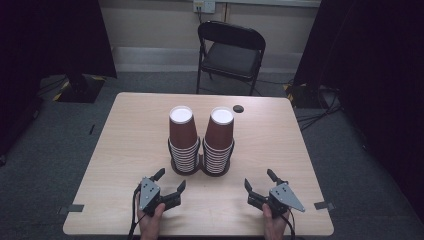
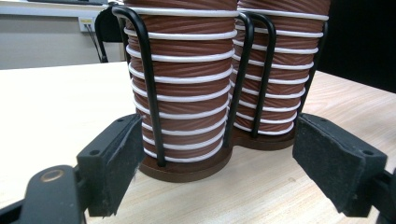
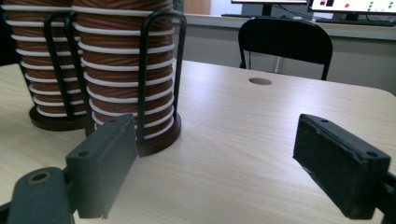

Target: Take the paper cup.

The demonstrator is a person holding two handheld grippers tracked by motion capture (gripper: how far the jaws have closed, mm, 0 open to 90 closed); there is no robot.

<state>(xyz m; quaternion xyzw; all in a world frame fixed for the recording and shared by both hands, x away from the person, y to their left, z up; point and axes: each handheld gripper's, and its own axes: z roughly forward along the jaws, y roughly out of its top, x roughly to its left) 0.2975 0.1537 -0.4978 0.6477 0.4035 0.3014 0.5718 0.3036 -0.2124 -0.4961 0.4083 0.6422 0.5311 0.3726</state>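
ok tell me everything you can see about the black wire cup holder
The cup holder is a twin rack: two round dark brown bases joined side by side, each ringed by thin black wire loops that rise upright and curve over at the top. Each side holds a stack of upside-down brown ribbed paper cups with white rims. It stands upright near the middle of the wooden table, just ahead of both open claws, touched by neither.

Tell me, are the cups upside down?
Yes, upside down. Both cup stacks show closed white bottoms on top and widen downward, with the rims at the holder's base.
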